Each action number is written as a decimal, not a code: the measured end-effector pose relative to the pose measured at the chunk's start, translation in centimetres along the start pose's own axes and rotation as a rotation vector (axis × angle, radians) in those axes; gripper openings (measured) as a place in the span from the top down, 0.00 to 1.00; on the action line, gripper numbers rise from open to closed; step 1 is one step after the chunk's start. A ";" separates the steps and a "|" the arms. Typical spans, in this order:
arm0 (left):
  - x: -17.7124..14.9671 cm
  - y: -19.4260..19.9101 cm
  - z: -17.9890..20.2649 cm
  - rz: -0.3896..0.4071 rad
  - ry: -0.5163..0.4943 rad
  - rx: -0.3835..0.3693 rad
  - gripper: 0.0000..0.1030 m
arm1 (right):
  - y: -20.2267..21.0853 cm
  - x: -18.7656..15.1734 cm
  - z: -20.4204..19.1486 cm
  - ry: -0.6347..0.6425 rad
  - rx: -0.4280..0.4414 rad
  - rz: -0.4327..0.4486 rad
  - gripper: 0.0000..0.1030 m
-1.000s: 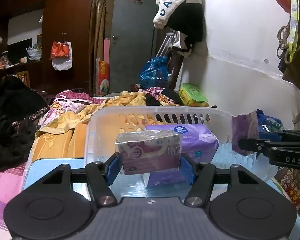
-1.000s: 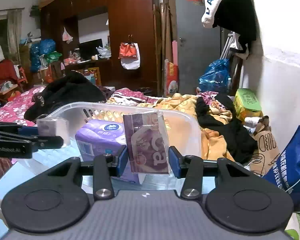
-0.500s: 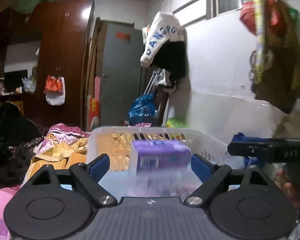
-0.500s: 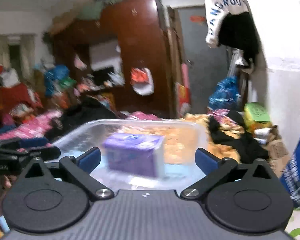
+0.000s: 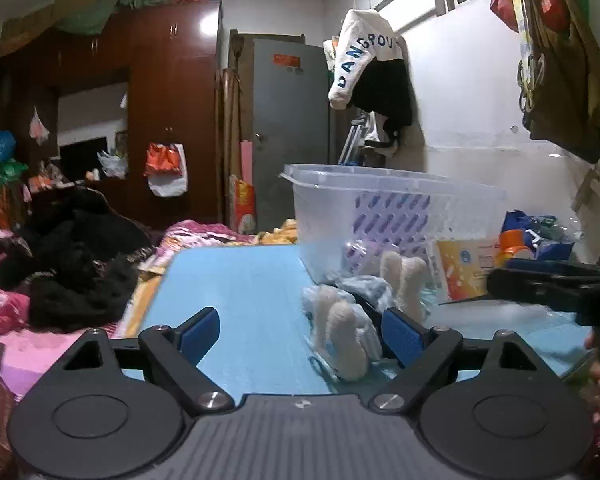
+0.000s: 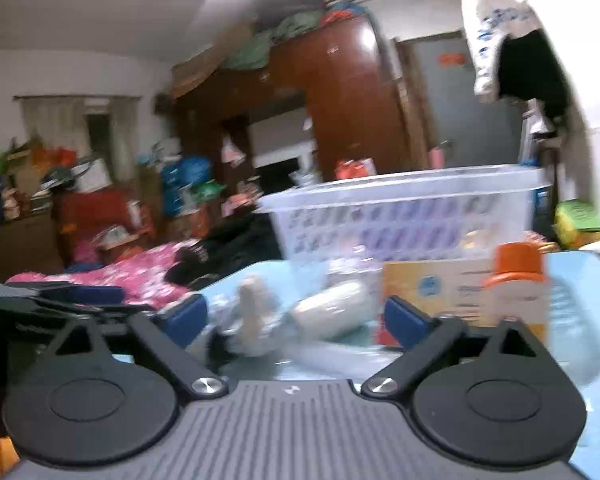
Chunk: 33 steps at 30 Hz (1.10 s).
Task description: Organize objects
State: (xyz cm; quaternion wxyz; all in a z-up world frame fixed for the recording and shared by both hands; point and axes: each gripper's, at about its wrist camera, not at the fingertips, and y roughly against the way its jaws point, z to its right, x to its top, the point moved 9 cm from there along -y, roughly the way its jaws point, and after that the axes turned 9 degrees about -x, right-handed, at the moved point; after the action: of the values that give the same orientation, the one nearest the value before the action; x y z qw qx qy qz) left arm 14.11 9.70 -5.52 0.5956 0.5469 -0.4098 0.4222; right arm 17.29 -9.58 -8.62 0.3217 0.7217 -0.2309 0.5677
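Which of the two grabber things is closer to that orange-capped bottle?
Right. The right gripper faces the orange-capped bottle, which stands just off its right finger. The left gripper sits farther off, over the white rolls.

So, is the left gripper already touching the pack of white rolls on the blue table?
Cannot tell. In the left wrist view the left gripper stands open, and the pack of white rolls overlaps its right pad.
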 end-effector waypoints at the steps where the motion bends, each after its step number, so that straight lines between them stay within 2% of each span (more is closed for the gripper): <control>1: 0.0 -0.4 0.1 0.005 0.011 -0.011 0.14 | -0.5 0.0 -0.4 0.010 0.011 -0.007 0.24; 2: 0.0 -0.7 0.1 0.008 0.019 -0.021 0.15 | -1.2 0.1 -0.8 0.030 0.019 -0.014 0.27; 3: 0.0 -1.0 0.2 0.012 0.026 -0.025 0.18 | -1.8 0.2 -0.9 0.048 0.021 -0.022 0.34; 4: -0.3 -1.0 0.2 0.016 0.032 -0.025 0.23 | -2.4 0.5 -1.1 0.054 0.020 -0.030 0.41; 5: -0.7 -0.9 0.3 0.015 0.036 -0.022 0.27 | -2.6 0.5 -1.3 0.043 0.030 -0.035 0.43; 6: -0.8 -1.0 0.3 0.013 0.043 -0.024 0.36 | -3.0 0.6 -1.3 0.027 0.047 -0.043 0.46; 7: -0.9 -1.1 0.2 0.014 0.050 -0.026 0.39 | -3.2 0.8 -1.4 0.018 0.059 -0.050 0.50; 11: -1.8 -0.9 0.2 0.012 0.070 -0.027 0.46 | -3.0 0.2 -1.9 0.036 0.039 -0.045 0.54; 15: -2.0 -1.1 0.2 0.016 0.079 -0.032 0.54 | -3.2 0.0 -2.2 0.046 0.033 -0.058 0.64; 18: -2.2 -1.7 0.4 0.003 0.080 -0.032 0.58 | -3.6 -0.3 -2.7 0.078 0.023 -0.072 0.74; 19: -2.2 -1.9 0.6 -0.004 0.081 -0.033 0.61 | -3.7 -0.4 -2.8 0.091 0.022 -0.077 0.82; 20: -2.2 -2.1 0.9 -0.012 0.077 -0.030 0.63 | -3.7 -0.5 -2.9 0.097 0.025 -0.078 0.83; 22: -2.1 -2.2 1.4 -0.011 0.054 -0.025 0.77 | -3.2 -0.5 -2.9 0.098 0.034 -0.072 0.85; 33: -0.5 0.8 4.9 0.089 -0.084 -0.027 0.82 | 0.3 1.5 -2.8 0.109 0.085 0.037 0.86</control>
State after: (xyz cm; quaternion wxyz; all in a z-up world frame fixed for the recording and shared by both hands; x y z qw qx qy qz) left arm 13.04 4.81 -5.41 0.5658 0.5373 -0.4639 0.4196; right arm 15.58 -7.75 -6.71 0.2925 0.6982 -0.2020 0.6214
